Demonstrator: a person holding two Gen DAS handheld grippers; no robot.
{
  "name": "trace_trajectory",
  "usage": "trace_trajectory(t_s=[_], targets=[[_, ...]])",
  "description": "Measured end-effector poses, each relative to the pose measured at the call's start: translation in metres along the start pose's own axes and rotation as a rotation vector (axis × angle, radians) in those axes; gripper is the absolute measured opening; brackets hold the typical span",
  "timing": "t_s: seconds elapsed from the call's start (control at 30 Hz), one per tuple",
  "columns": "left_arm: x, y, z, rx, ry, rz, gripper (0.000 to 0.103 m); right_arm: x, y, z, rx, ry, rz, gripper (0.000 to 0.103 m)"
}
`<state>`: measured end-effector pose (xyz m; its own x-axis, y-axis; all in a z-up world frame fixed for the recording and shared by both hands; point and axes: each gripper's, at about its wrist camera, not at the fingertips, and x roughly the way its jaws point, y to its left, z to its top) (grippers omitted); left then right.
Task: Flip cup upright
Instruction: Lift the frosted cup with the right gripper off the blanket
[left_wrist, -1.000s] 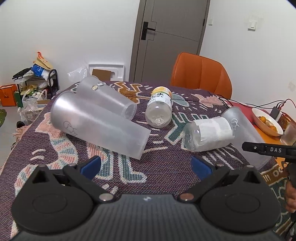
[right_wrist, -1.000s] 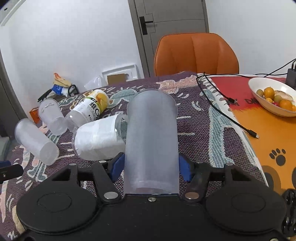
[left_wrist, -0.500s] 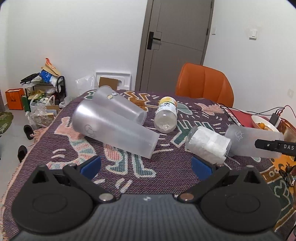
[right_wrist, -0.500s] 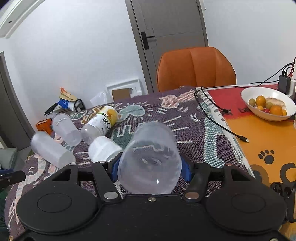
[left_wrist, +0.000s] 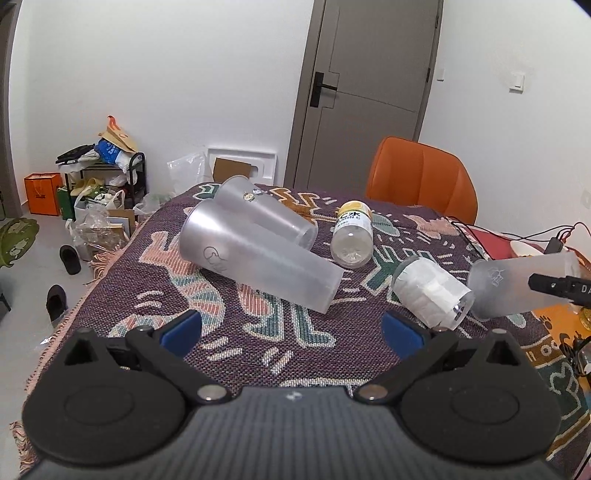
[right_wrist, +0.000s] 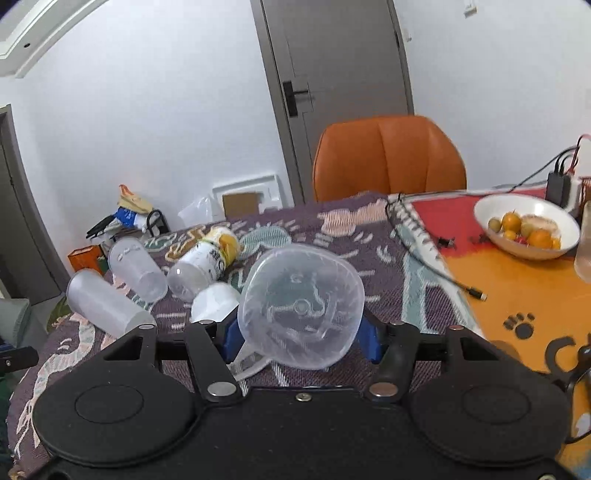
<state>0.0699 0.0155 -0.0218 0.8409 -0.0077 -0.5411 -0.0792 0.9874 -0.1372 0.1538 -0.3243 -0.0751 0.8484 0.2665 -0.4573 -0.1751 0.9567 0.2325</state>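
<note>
My right gripper (right_wrist: 301, 334) is shut on a frosted plastic cup (right_wrist: 301, 306), held above the patterned cloth with its base end facing the camera. In the left wrist view the same cup (left_wrist: 517, 288) hangs tilted at the far right, with one right finger (left_wrist: 554, 286) across it. My left gripper (left_wrist: 291, 328) is open and empty, low over the near edge of the cloth. Two more frosted cups lie on their sides: a large one (left_wrist: 258, 264) in front of the left gripper and a second (left_wrist: 267, 216) behind it.
A yellow-capped bottle (left_wrist: 351, 234) and a white-labelled bottle (left_wrist: 430, 291) lie on the patterned cloth (left_wrist: 258, 339). A white fruit bowl (right_wrist: 526, 225) and black cables (right_wrist: 436, 269) are on the orange mat at right. An orange chair (right_wrist: 388, 158) stands behind the table.
My right gripper has lifted the cup off the cloth and turned it, so its end now faces the camera. My left gripper has drawn back and stayed open.
</note>
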Motion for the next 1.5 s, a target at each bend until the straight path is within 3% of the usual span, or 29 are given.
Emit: trace_trajectory(t_s=[0.2, 0.47, 0.53, 0.57, 0.6, 0.77, 0.83, 0.9, 0.93, 1.0, 1.07, 1.2, 1.5], targets=[[-0.003, -0.002, 0.001, 0.008, -0.008, -0.006, 0.103, -0.016, -0.007, 0.009, 0.016, -0.053, -0.012, 0.056], [-0.010, -0.001, 0.002, 0.005, -0.022, -0.004, 0.103, -0.029, 0.008, 0.012, -0.003, -0.070, 0.062, 0.051], [-0.012, 0.002, 0.001, 0.004, -0.024, 0.000, 0.103, -0.029, 0.013, 0.011, -0.004, -0.053, 0.093, 0.042], [-0.013, 0.003, 0.001, 0.003, -0.025, 0.002, 0.103, -0.027, 0.015, 0.009, 0.001, -0.028, 0.116, 0.006], [-0.014, 0.004, 0.000, 0.001, -0.025, 0.005, 0.103, -0.025, 0.015, 0.007, 0.024, -0.001, 0.145, 0.000], [-0.016, 0.011, -0.003, -0.015, -0.020, 0.017, 0.103, -0.013, 0.039, -0.011, -0.051, 0.087, 0.186, 0.000], [-0.016, 0.013, -0.004, -0.019, -0.020, 0.019, 0.103, -0.008, 0.045, -0.017, -0.065, 0.106, 0.175, 0.005], [-0.016, 0.016, -0.005, -0.023, -0.018, 0.021, 0.103, -0.006, 0.047, -0.017, -0.054, 0.098, 0.145, 0.030], [-0.016, 0.017, -0.005, -0.024, -0.018, 0.022, 0.103, -0.005, 0.044, -0.016, -0.043, 0.089, 0.135, 0.037], [-0.014, 0.018, -0.006, -0.027, -0.014, 0.024, 0.103, -0.002, 0.036, -0.013, -0.024, 0.073, 0.102, 0.072], [-0.011, 0.020, -0.008, -0.034, -0.005, 0.027, 0.103, 0.002, 0.030, -0.013, -0.018, 0.054, 0.046, 0.087], [-0.003, 0.022, -0.012, -0.039, 0.018, 0.034, 0.103, 0.038, 0.005, -0.016, 0.086, 0.165, 0.021, 0.088], [0.007, 0.024, -0.014, -0.050, 0.037, 0.041, 0.103, 0.066, -0.005, -0.014, 0.135, 0.246, 0.057, 0.088]])
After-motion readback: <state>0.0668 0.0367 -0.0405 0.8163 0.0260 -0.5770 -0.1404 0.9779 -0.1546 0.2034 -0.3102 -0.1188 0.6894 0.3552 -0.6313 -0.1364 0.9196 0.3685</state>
